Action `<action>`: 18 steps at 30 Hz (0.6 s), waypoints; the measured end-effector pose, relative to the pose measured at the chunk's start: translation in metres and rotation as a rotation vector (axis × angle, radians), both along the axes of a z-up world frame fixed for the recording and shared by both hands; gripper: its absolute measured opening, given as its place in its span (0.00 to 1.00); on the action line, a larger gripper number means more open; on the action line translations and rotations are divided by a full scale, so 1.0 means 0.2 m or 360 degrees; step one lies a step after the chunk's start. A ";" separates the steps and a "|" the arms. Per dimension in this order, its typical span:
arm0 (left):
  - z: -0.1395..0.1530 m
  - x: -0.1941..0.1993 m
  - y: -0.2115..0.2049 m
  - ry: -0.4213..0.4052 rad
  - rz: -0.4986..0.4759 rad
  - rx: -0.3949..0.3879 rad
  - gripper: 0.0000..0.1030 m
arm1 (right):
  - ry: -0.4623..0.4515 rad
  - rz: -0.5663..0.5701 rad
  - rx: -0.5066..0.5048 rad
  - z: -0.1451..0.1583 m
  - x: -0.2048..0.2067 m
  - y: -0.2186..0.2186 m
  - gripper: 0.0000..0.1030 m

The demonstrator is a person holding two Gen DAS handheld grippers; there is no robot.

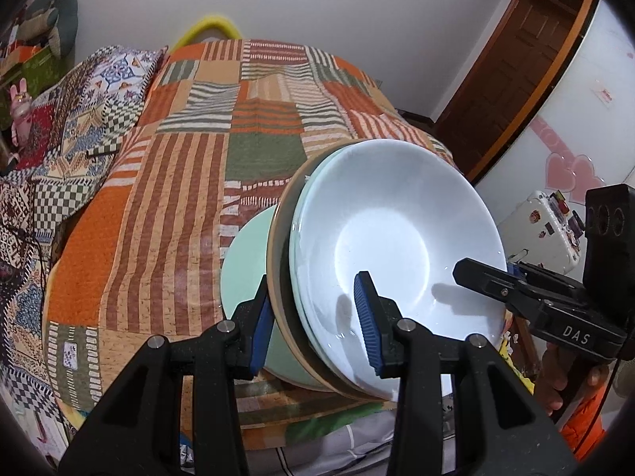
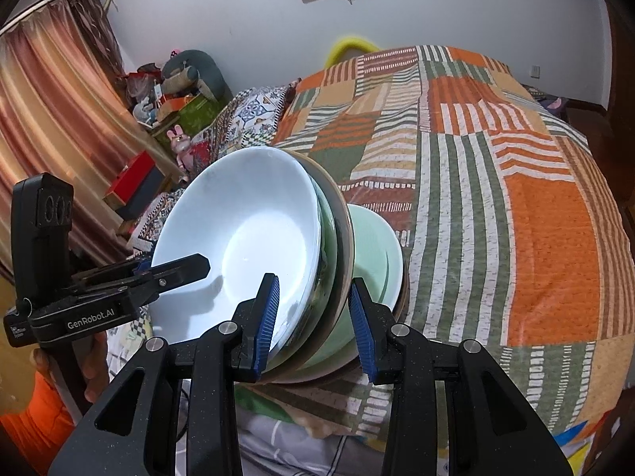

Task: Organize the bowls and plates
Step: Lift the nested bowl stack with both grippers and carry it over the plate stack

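Note:
A stack of dishes hangs between both grippers over the near edge of a bed. On top is a white bowl [image 1: 389, 238] [image 2: 238, 246]. Under it lie thin pale plates, a tan-rimmed plate [image 1: 278, 277] [image 2: 345, 238] and a pale green bowl [image 1: 242, 261] [image 2: 373, 254]. My left gripper [image 1: 313, 317] is shut on the stack's rim, one blue pad inside the white bowl and one beneath the stack. My right gripper [image 2: 315, 321] clamps the opposite rim the same way. Each gripper shows in the other's view, the right [image 1: 488, 273] and the left [image 2: 174, 269].
A patchwork quilt [image 1: 190, 182] [image 2: 496, 182] in orange, green and tan covers the bed. Pillows [image 1: 79, 119] lie at its far left. A wooden door [image 1: 516, 79] and a white cabinet [image 1: 547, 230] stand on the right. Curtains [image 2: 51, 119] and clutter fill the left corner.

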State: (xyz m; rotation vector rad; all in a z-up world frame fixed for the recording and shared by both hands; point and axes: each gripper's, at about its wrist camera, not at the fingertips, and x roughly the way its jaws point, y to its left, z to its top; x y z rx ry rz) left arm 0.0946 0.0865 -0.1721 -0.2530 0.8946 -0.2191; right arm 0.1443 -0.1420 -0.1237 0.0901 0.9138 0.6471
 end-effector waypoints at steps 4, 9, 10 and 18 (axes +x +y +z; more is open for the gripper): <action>-0.05 0.04 0.01 0.0039 0.0004 0.0007 0.38 | 0.0018 0.0002 -0.0031 -0.02 0.02 0.02 0.32; -0.11 0.07 0.03 0.0088 0.0007 -0.0010 0.38 | 0.0048 0.0005 -0.0062 -0.06 0.05 0.04 0.32; -0.12 0.08 0.03 0.0097 0.0011 -0.0013 0.38 | 0.0060 0.0006 -0.0066 -0.07 0.05 0.05 0.32; -0.16 0.11 0.05 0.0124 0.0016 -0.0021 0.38 | 0.0088 0.0012 -0.0072 -0.08 0.07 0.06 0.32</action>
